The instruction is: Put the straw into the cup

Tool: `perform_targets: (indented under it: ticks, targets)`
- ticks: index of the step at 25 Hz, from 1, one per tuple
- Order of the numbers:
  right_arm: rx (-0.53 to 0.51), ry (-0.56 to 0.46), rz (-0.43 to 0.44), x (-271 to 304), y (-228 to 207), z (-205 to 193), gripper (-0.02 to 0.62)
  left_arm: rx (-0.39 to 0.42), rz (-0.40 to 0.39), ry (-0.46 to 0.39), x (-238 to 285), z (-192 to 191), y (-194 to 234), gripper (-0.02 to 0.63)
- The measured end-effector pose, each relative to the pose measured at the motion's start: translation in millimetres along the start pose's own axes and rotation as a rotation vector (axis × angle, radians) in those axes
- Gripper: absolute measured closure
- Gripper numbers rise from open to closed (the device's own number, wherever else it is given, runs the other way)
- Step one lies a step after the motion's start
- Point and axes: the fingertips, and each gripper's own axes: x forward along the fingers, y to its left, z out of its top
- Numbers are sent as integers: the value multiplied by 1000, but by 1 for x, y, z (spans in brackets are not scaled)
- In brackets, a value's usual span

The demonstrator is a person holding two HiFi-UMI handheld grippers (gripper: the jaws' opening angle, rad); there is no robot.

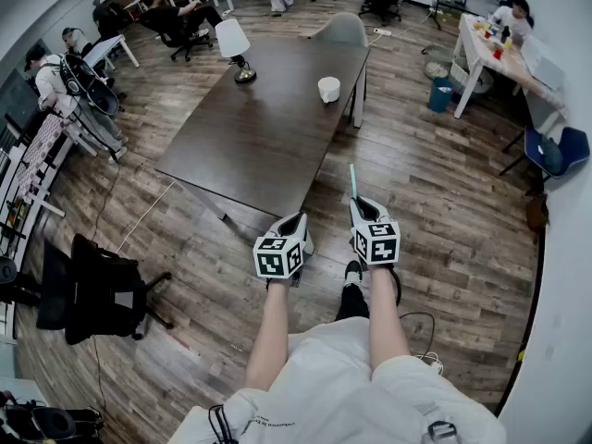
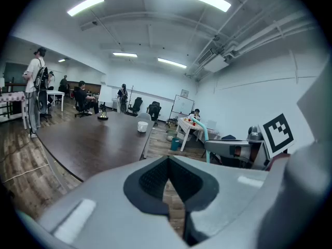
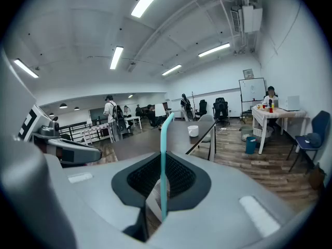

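Right gripper [image 1: 363, 209], fingers [image 3: 182, 176] tight on upright teal straw [image 3: 163, 156], cup [image 1: 328, 89] well apart.

Left gripper [image 2: 169, 165]: jaws together, nothing between them. Beyond: dark bench [image 2: 88, 144] bearing a white cup [image 2: 142, 126] and a small lamp [image 2: 103, 115], apart. Far right: right gripper [image 2: 211, 149], teal straw [image 2: 206, 139] upright at its jaws.

We hold a grey left gripper [image 1: 294, 220] and right gripper [image 1: 363, 205], each with black ribbed pads [image 2: 153, 178] and a black-and-white marker cube [image 1: 277, 257]. We wear a white short-sleeved top [image 1: 324, 377] and a black shoe [image 1: 353, 272].
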Motion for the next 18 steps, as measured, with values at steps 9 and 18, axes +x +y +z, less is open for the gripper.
perform_targets:
  ticks: [9,18]
  targets:
    - [-20,-13,-6,32,-30,27,545,-13,-37,-46,50,33,5,604]
    - [1,-29,12,77,-69,50,545,-8,-67,-15,116,52,5,604]
